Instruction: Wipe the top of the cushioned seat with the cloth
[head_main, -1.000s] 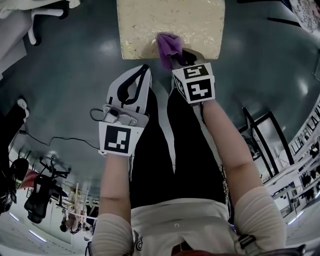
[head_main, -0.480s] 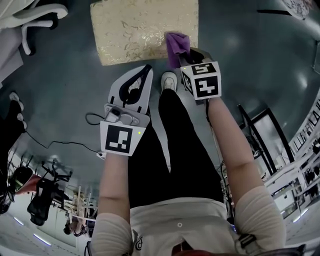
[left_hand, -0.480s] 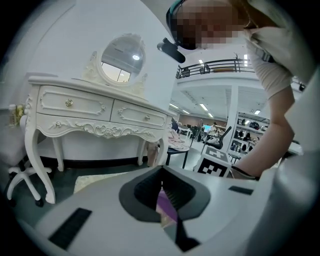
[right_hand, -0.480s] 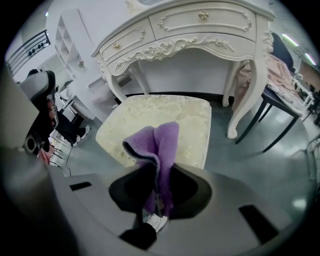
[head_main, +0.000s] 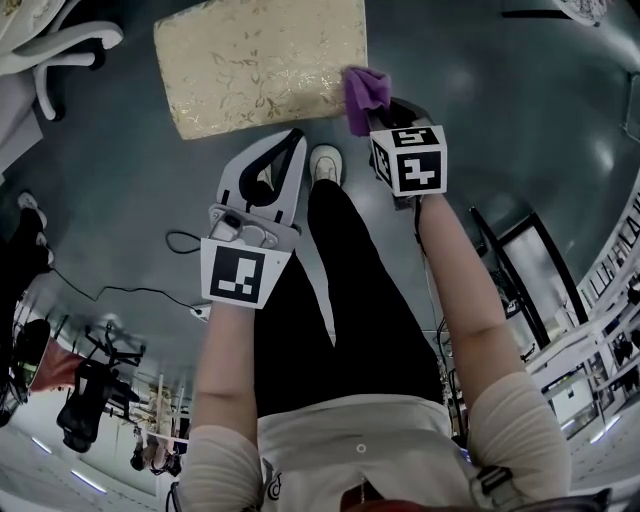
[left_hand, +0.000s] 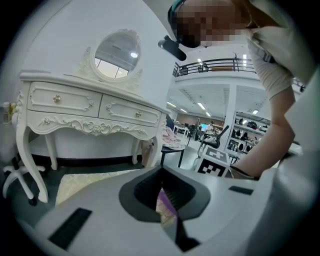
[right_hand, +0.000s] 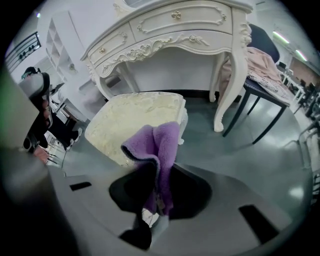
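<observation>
The cushioned seat (head_main: 260, 65) is a cream, gold-patterned square pad near the top of the head view. A purple cloth (head_main: 365, 92) sits at its near right corner, held by my right gripper (head_main: 372, 112), which is shut on it. In the right gripper view the cloth (right_hand: 157, 147) stands bunched up out of the jaws, with the seat (right_hand: 132, 125) just beyond; whether cloth and seat touch is unclear. My left gripper (head_main: 290, 138) hangs shut and empty just short of the seat's near edge. In the left gripper view (left_hand: 167, 220) the seat (left_hand: 87, 182) lies ahead to the left.
A white ornate dressing table (right_hand: 175, 30) stands behind the seat. A dark chair with a pink garment (right_hand: 260, 70) is to its right. An office chair base (head_main: 60, 50) is at the far left. My shoe (head_main: 325, 162) is between the grippers, and a cable (head_main: 130, 290) runs across the floor.
The right gripper has carried the cloth from the middle of the seat's near edge to its near right corner. The left gripper has kept its place.
</observation>
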